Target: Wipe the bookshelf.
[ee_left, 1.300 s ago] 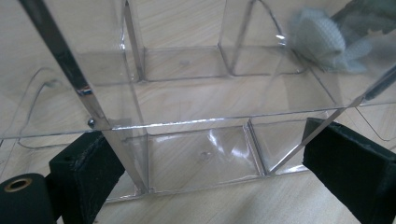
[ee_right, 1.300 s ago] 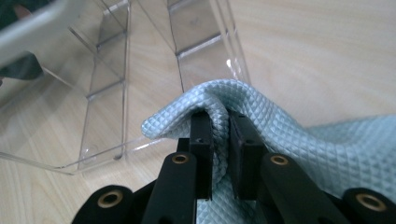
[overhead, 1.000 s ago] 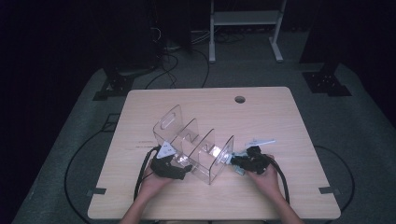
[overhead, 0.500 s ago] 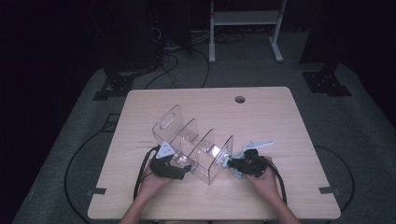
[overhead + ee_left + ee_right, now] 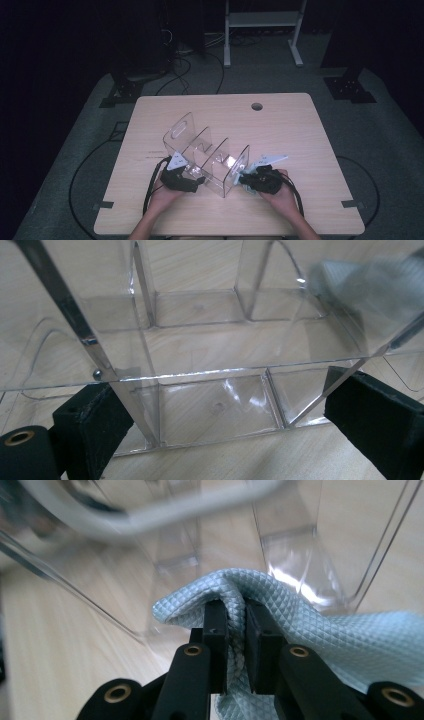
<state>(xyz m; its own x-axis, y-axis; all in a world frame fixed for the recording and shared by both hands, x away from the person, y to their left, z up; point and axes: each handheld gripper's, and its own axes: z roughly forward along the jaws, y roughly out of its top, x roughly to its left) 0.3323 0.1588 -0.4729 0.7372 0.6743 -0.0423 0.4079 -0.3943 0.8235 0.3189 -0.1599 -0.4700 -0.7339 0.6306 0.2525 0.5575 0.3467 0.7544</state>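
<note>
Cloth pinched by right gripper, pressed at clear organizer end wall. Organizer corner straddled by left gripper, jaws spread wide, on table.

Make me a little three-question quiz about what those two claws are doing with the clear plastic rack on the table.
1. True or false: the right claw is pinching a pale blue cloth.
2. What stands between the jaws of the left claw? A) a metal cup B) the clear plastic rack C) a sponge
3. Fill in: the rack stands on a ____ table.

Key:
1. True; the textured cloth is folded between the closed jaws.
2. B; the jaws flank its near end, though whether they press on it is hard to tell.
3. Wooden.
</note>
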